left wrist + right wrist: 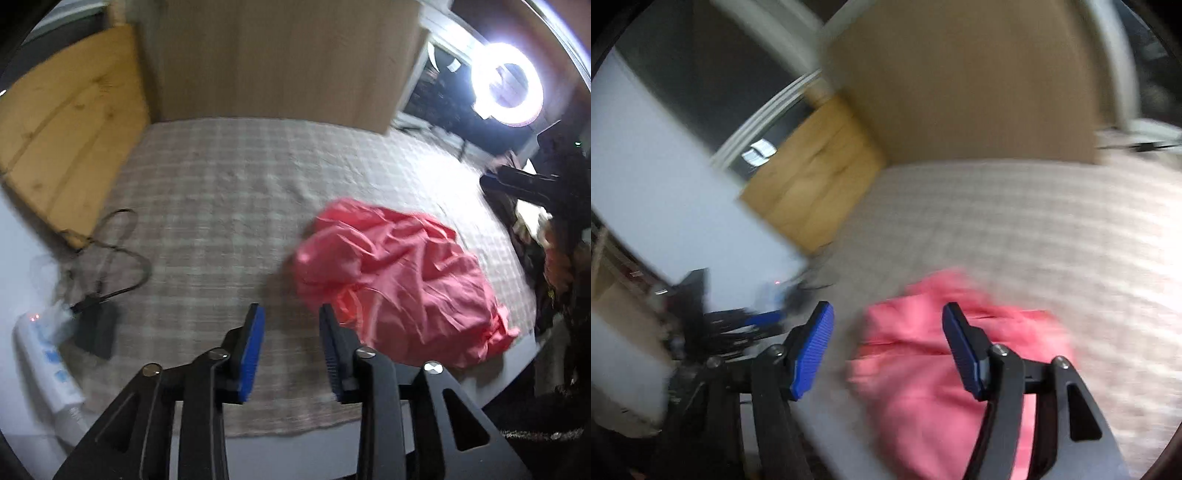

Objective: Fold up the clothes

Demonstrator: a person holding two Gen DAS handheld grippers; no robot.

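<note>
A crumpled pink garment (399, 273) lies in a heap on the checked cloth (221, 184) that covers the table, right of centre. My left gripper (290, 308) hovers above the cloth just left of the garment's near edge. It is open, with nothing between its blue pads (253, 339). In the blurred right wrist view, my right gripper (886, 308) is open wide above the pink garment (923, 369), which is seen behind the gap and not held. The right gripper's dark body (517, 182) also shows at the right edge of the left wrist view.
A white power strip (44, 354), a black adapter (96, 328) and its cable lie at the cloth's left edge. A wooden board (66, 122) and a brown panel (280, 59) stand behind. A ring light (508, 83) glares at the back right above dark clothes (524, 236).
</note>
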